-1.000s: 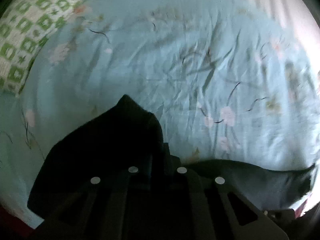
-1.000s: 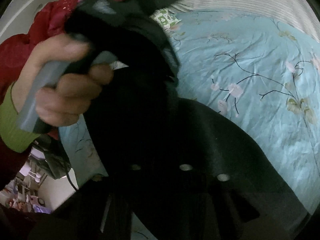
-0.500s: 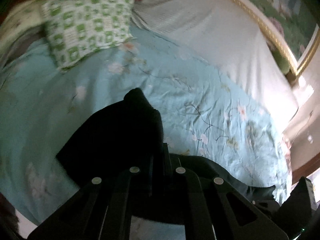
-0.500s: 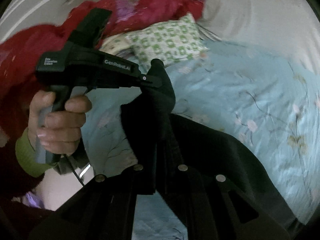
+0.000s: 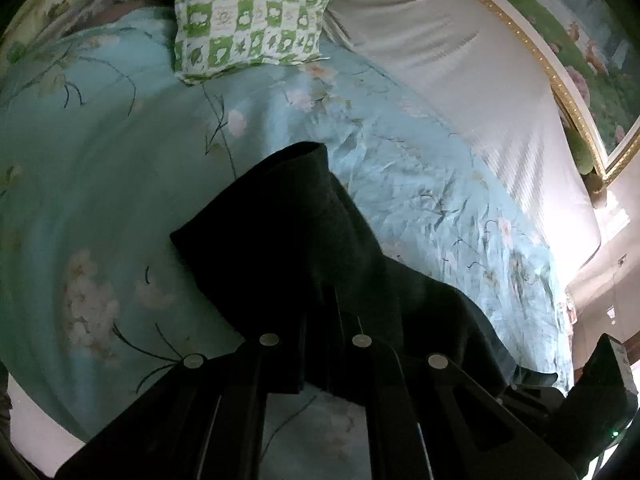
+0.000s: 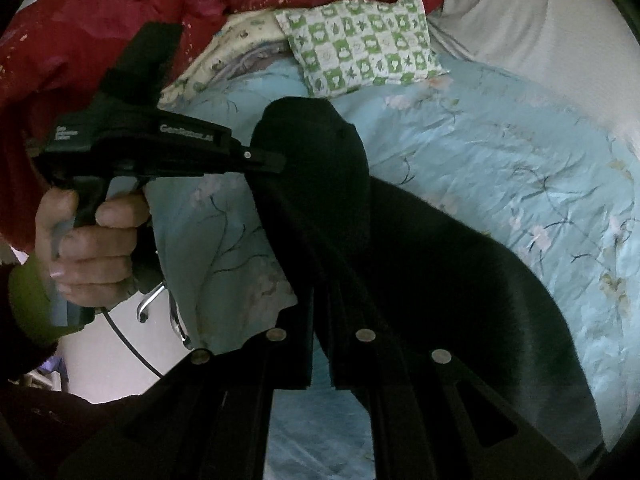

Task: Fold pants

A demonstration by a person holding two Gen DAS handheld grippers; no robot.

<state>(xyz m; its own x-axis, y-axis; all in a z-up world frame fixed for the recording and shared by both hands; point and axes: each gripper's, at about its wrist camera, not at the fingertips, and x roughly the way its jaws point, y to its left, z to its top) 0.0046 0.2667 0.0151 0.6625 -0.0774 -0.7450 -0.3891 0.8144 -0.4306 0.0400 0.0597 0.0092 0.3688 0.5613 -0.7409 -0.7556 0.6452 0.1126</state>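
The blue floral bedspread (image 5: 100,184) fills most of both views, and more of it is seen now than a second ago: the green checked pillow (image 5: 252,16) has moved from the upper left edge of the left wrist view to top centre, and the pale headboard (image 5: 460,80) has come into the upper right. From this it is judged that both grippers have been lifted and tipped back.

The black pants (image 6: 400,248) are held off the bed in the middle of each frame, draped down toward the lower right of the right wrist view. The left gripper (image 6: 280,162) is closed on the cloth's upper edge at centre left there; the right gripper (image 6: 320,320) is likewise clamped on the fabric at bottom centre. The blur of a second ago has gone. The garment is judged raised and spread, ready to be laid down for a fold.
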